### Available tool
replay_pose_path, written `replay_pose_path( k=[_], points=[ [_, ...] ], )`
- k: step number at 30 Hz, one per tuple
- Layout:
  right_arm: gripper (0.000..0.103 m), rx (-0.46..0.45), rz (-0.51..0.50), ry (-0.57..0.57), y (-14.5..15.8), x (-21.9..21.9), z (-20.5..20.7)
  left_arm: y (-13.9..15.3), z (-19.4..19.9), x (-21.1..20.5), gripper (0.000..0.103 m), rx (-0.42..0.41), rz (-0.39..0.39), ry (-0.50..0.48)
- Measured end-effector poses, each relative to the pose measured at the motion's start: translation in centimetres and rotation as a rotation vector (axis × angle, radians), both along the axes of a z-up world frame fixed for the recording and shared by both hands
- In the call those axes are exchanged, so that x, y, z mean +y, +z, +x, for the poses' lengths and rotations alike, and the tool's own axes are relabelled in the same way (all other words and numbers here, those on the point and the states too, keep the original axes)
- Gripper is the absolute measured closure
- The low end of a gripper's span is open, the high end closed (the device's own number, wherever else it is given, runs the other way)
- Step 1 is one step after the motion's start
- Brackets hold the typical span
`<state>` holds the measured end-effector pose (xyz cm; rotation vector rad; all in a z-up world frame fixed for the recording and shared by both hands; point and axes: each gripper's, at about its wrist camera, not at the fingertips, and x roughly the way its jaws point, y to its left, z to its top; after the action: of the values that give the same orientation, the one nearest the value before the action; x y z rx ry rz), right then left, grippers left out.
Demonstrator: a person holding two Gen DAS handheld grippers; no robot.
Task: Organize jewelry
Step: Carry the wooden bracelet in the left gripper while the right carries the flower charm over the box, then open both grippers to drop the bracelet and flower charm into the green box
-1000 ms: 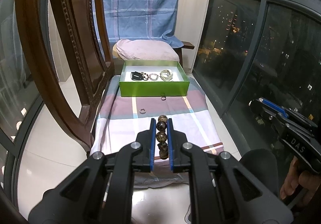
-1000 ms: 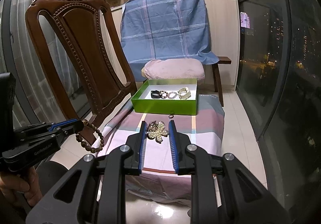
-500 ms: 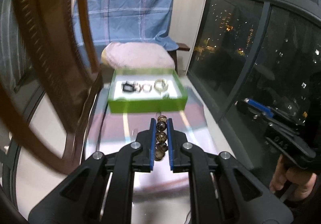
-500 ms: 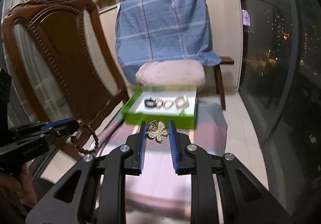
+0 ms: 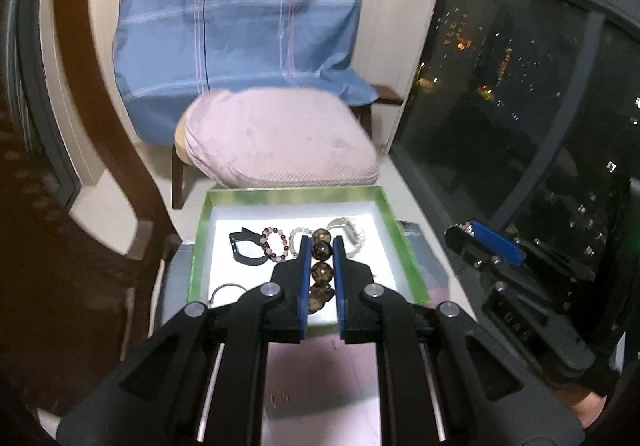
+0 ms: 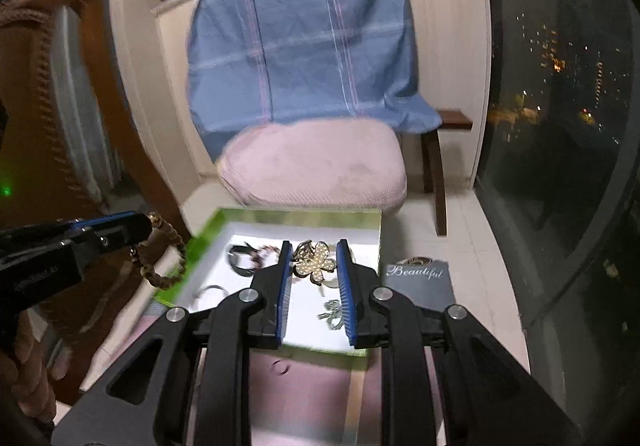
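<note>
My left gripper (image 5: 320, 242) is shut on a bracelet of large brown beads (image 5: 322, 272) and hangs over the front part of the green box (image 5: 280, 196). In the right wrist view that bracelet (image 6: 164, 258) dangles as a loop from the left gripper (image 6: 140, 224), just left of the box (image 6: 296, 214). My right gripper (image 6: 312, 246) is shut on a gold flower brooch (image 6: 314, 264) above the box's white floor. Inside lie a black band (image 5: 246, 248), a pink bead bracelet (image 5: 274, 246), a pale bracelet (image 5: 348, 230), a thin ring (image 5: 226, 290) and a silver bow piece (image 6: 334, 314).
The box rests on a striped pink cloth with a small ring (image 6: 281, 368) lying just before it. A grey "Beautiful" card (image 6: 416, 274) lies right of the box. A pink cushion (image 6: 316, 166) is behind, a carved wooden chair (image 6: 40, 86) left, a dark window (image 6: 560, 126) right.
Both grippers have travelled forward from the near end of the cloth to the green box, each still carrying its piece. The box now fills the lower middle of both views.
</note>
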<state>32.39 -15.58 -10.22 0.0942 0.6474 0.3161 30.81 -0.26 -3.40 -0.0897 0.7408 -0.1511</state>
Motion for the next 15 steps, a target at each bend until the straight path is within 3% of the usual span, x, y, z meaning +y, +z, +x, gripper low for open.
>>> replay_pose_path(
  k=[7,12,13,14,15],
  points=[
    [0.081,0.139,-0.098,-0.005,-7.8,2.4,6.0,-7.8,6.9,-0.1,0.092,0.164,0.044,0.027],
    [0.081,0.159,-0.149,-0.023,-9.7,2.9,7.6,-11.1,8.6,-0.1,0.092,0.223,0.061,0.04],
    [0.076,0.158,-0.169,-0.026,-9.8,3.1,7.7,-11.5,8.8,-0.1,0.091,0.241,0.068,0.037],
    [0.06,0.159,-0.182,-0.027,-9.8,3.2,7.9,-11.7,8.8,-0.2,0.087,0.25,0.081,0.04],
    [0.055,0.154,-0.2,-0.031,-9.6,3.3,7.7,-11.8,9.0,0.0,0.064,0.251,0.094,0.049]
  ],
)
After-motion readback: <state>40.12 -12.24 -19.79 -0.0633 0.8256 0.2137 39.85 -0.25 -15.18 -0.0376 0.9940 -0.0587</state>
